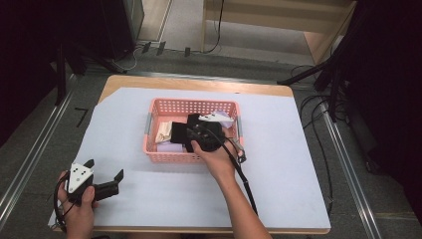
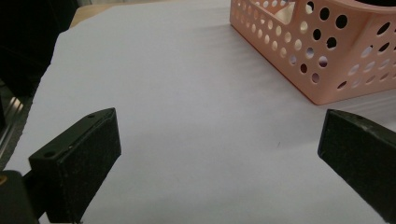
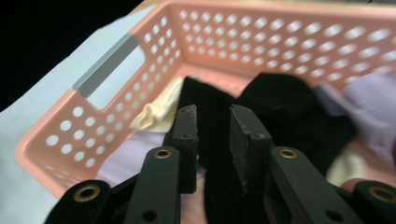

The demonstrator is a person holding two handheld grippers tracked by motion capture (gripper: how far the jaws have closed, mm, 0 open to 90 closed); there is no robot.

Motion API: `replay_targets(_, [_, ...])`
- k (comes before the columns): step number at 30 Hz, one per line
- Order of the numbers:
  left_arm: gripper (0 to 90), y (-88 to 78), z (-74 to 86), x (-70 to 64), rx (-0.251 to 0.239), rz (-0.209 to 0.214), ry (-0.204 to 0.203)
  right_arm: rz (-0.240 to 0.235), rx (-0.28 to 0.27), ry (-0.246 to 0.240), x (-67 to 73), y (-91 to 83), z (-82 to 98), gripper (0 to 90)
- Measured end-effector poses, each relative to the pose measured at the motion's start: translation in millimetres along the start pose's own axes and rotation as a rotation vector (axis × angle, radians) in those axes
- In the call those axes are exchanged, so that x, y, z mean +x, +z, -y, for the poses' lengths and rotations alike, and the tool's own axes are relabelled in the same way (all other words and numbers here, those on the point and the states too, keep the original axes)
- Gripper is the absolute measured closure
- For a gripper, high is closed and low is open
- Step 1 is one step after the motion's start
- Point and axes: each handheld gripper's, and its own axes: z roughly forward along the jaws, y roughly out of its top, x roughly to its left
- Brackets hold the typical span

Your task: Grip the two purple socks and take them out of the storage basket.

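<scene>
A pink perforated basket (image 1: 189, 102) stands mid-table with several socks in it. My right gripper (image 1: 191, 130) reaches into it from the near side. In the right gripper view its jaws (image 3: 212, 116) stand narrowly apart astride a long black sock (image 3: 205, 93); I see no pinch on the cloth. A second black sock (image 3: 289, 107), a cream sock (image 3: 156, 112) and lilac cloth (image 3: 373, 102) lie around it. My left gripper (image 1: 104, 169) rests at the near left of the table, wide open (image 2: 219, 140), nothing between its pads, the basket's corner (image 2: 327, 70) ahead of it.
A white sheet (image 1: 278, 164) covers the wooden table. The basket has grey handles (image 3: 107, 65) at its ends. The right gripper's cable (image 1: 244, 179) trails along the forearm. Floor rails, cables and dark stands surround the table.
</scene>
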Motion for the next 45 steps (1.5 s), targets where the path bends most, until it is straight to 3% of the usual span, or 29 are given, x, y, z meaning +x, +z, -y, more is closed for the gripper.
replay_targets(4, [0.2, 0.1, 0.0, 0.0, 0.0, 0.002, -0.001, -0.012, 0.108, 0.019, 8.0, 21.2, -2.2, 77.5])
replay_targets(5, [0.2, 0.0, 0.0, 0.1, 0.001, 0.004, -0.002, 0.004, 0.144, 0.016, 10.2, 26.2, -3.0, 78.3])
replay_targets(6, [0.1, 0.0, 0.0, 0.1, 0.001, 0.004, -0.002, 0.004, 0.144, 0.016, 10.2, 26.2, -3.0, 78.3])
replay_targets(7, [0.2, 0.3, -0.1, 0.1, 0.002, 0.004, -0.003, 0.041, 0.202, 0.01, 13.3, 33.0, -4.5, 79.7])
replay_targets(9, [0.1, 0.4, -0.1, 0.1, 0.004, 0.003, -0.003, 0.045, 0.251, 0.019, 14.7, 37.3, -5.9, 80.6])
replay_targets(15, [0.2, 0.6, -0.1, -0.1, 0.002, 0.003, 0.0, 0.004, 0.407, 0.132, 14.0, 48.2, -12.4, 77.6])
replay_targets(17, [0.2, 0.6, -0.1, -0.1, 0.002, 0.003, -0.001, 0.004, 0.425, 0.147, 13.7, 49.6, -13.1, 76.5])
replay_targets(19, [0.1, 0.7, -0.2, -0.2, 0.004, 0.002, 0.0, 0.011, 0.488, 0.215, 10.1, 55.7, -16.2, 73.6])
replay_targets(21, [0.1, 0.8, -0.2, -0.3, 0.004, 0.002, 0.0, 0.017, 0.504, 0.229, 8.9, 57.6, -17.1, 73.3])
replay_targets(23, [0.2, 0.8, -0.2, -0.2, 0.006, 0.002, 0.0, 0.076, 0.556, 0.212, 8.1, 65.8, -16.7, 71.8])
replay_targets(26, [0.2, 0.9, -0.2, -0.1, 0.005, 0.003, -0.001, 0.082, 0.581, 0.206, 9.5, 70.6, -16.6, 68.0])
replay_targets(29, [0.2, 1.2, -0.2, -0.3, 0.003, 0.004, 0.0, 0.06, 0.64, 0.233, 8.5, 77.5, -18.0, 62.0])
replay_targets(31, [0.2, 1.1, -0.3, -0.3, 0.005, 0.003, 0.0, 0.073, 0.669, 0.228, 10.7, 82.1, -17.1, 60.7])
replay_targets(34, [0.2, 1.2, -0.2, -0.4, 0.006, 0.003, 0.0, 0.112, 0.672, 0.177, 15.6, 85.6, -16.1, 70.6])
replay_targets(39, [0.2, 1.1, -0.2, -0.4, 0.005, 0.004, 0.0, 0.111, 0.665, 0.126, 18.2, 83.8, -16.4, 88.1])
replay_targets(45, [0.2, 1.3, -0.4, -0.7, 0.008, 0.002, 0.003, -0.08, 0.515, 0.216, 7.9, 59.8, -24.2, 89.7])
